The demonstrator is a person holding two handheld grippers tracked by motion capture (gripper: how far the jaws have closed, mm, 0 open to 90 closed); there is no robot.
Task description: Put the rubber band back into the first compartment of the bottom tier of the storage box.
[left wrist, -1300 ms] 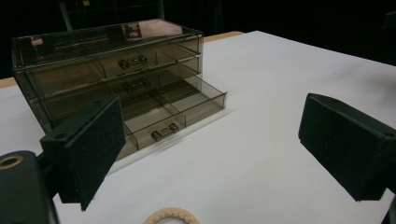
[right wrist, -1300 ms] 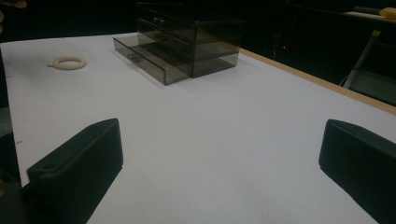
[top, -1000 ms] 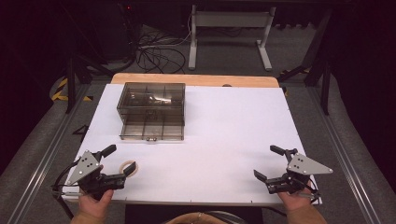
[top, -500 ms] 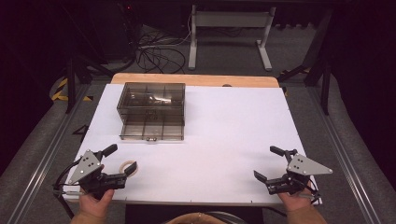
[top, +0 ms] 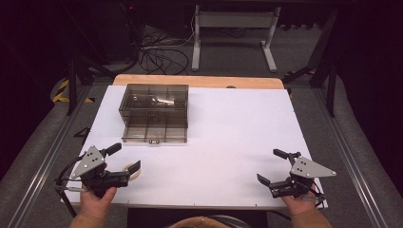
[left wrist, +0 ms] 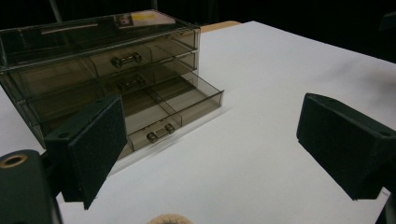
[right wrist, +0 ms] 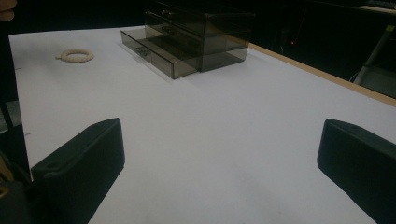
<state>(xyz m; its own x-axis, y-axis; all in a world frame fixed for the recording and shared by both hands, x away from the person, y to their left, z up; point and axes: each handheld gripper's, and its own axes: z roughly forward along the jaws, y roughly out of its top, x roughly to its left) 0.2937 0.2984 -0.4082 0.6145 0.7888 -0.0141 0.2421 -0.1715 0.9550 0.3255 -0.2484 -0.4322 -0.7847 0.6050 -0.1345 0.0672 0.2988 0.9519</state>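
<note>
Holding both grippers released at lower frame. Beaded ring [top: 129, 171] lies on counter [top: 228, 137] just beside my left gripper [top: 124, 158] fingers, lower left; right gripper [top: 272, 166] well apart. Drawer box [top: 154, 113] upper left, bottom drawer open.

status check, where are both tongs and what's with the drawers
Left tongs open, over the ring. Right tongs open, empty, near edge. Drawer box at far left, bottom drawer pulled out. Nothing in the way.
</note>
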